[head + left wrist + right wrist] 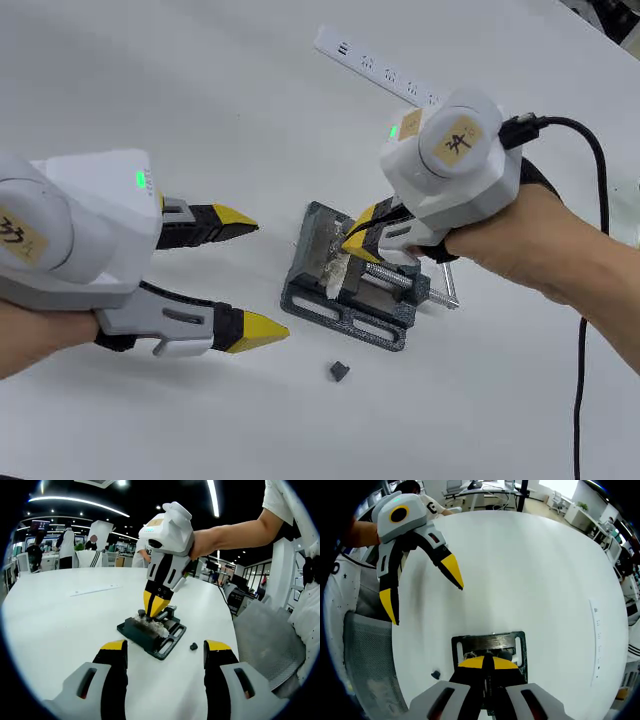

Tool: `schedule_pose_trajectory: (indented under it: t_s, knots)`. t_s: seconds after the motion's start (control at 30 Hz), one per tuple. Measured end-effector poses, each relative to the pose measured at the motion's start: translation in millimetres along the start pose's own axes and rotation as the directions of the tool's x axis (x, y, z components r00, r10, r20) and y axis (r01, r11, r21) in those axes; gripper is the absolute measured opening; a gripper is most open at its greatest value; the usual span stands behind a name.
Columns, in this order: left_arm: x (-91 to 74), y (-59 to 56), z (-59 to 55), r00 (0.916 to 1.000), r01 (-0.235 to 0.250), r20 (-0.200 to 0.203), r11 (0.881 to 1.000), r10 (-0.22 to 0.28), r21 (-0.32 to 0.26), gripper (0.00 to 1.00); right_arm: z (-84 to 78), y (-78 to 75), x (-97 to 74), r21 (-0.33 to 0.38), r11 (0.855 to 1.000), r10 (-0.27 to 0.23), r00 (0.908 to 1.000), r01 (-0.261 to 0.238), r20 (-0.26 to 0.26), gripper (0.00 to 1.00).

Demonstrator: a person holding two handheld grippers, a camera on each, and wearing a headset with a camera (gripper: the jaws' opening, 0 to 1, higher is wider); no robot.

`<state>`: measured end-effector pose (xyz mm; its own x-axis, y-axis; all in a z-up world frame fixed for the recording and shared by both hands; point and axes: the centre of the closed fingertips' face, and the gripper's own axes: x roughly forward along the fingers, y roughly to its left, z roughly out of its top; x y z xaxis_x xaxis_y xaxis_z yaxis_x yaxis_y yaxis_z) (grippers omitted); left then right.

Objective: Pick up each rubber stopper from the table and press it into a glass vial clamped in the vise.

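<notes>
Lying loose on the white table (200, 100), a small dark rubber stopper (339, 371) sits just beside the grey metal vise (322, 305); above it the right gripper (352, 240), jaws pressed together, points into the clamped clear glass vials (335, 268), and the left gripper (268, 277) hovers wide open nearby

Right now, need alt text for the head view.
The right gripper, jaws shut, points down at a dark vise holding clear glass on a white table. The left gripper hovers open beside it; one small dark stopper lies loose in front of the vise.
</notes>
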<state>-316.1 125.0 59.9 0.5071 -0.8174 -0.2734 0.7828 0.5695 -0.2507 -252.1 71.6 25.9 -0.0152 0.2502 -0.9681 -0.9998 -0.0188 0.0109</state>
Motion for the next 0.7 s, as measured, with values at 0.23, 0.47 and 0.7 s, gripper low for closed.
schedule_pose_trajectory:
  t_s: [0.23, 0.47, 0.7]
  knots:
    - [-1.4, 1.0, -0.5, 1.0000, -0.004, 0.001, 1.000, 0.004, -0.003, 0.60, 0.2, 1.2, 0.4, -0.002, 1.000, -0.010, 0.9999, 0.010, -0.009, 0.00]
    - [-0.9, 1.6, 1.2, 0.9999, -0.007, 0.008, 1.000, 0.007, -0.005, 0.59, 0.6, 0.0, 1.6, -0.004, 1.000, -0.015, 0.9999, 0.015, -0.002, 0.00]
    - [-0.8, 1.2, 1.5, 0.9999, -0.011, 0.007, 1.000, 0.011, -0.006, 0.59, 0.7, 0.1, 2.2, -0.009, 1.000, -0.026, 0.9996, 0.026, 0.004, 0.00]
